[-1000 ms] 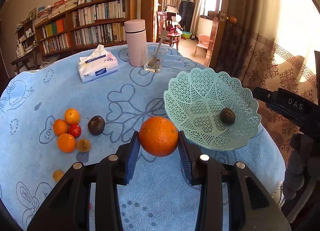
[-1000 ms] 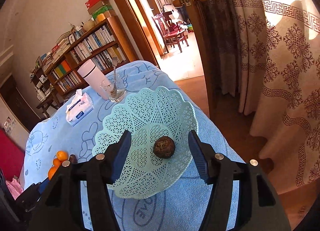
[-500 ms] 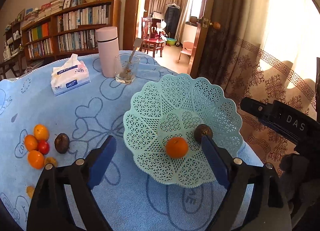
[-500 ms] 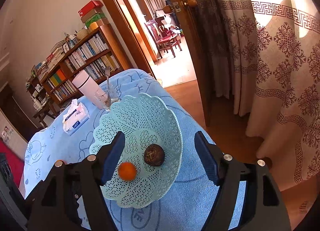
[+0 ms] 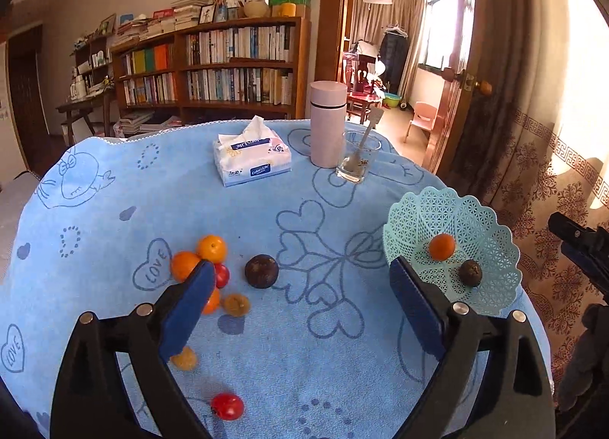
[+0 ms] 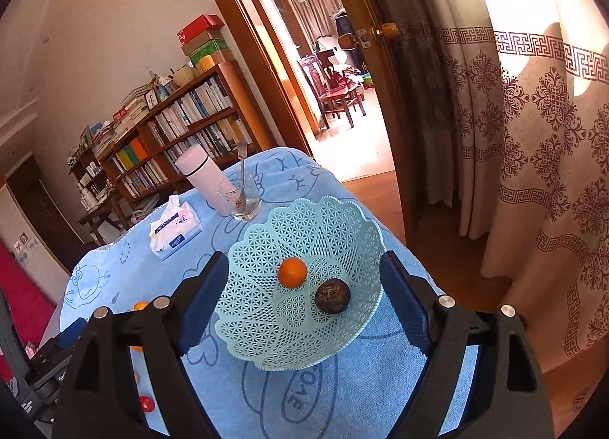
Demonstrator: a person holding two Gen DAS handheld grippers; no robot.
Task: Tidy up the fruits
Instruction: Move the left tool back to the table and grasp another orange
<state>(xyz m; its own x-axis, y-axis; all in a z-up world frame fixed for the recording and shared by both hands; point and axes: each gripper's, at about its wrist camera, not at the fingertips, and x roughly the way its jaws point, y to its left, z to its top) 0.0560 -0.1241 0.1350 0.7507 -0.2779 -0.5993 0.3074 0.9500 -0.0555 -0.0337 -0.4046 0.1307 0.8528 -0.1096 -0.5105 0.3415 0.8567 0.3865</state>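
A mint lattice basket (image 5: 483, 218) (image 6: 323, 225) at the table's right edge holds an orange (image 5: 442, 246) (image 6: 292, 273) and a dark brown fruit (image 5: 470, 272) (image 6: 332, 297). On the blue cloth lie several oranges (image 5: 211, 248), a dark fruit (image 5: 261, 270), small tomatoes (image 5: 227, 406) and small yellow-brown fruits (image 5: 236, 304). My left gripper (image 5: 300, 309) is open and empty above the cloth, between the loose fruits and the basket. My right gripper (image 6: 300, 298) is open and empty, its fingers either side of the basket.
A tissue pack (image 5: 251, 161), a pink flask (image 5: 327, 123) and a glass with a spoon (image 5: 357, 161) stand at the far side. The table edge drops off right of the basket, by a curtain (image 6: 533, 134) and doorway.
My left gripper opened and released the orange into the basket, then swung back left toward the loose fruits. My right gripper stayed open near the basket.
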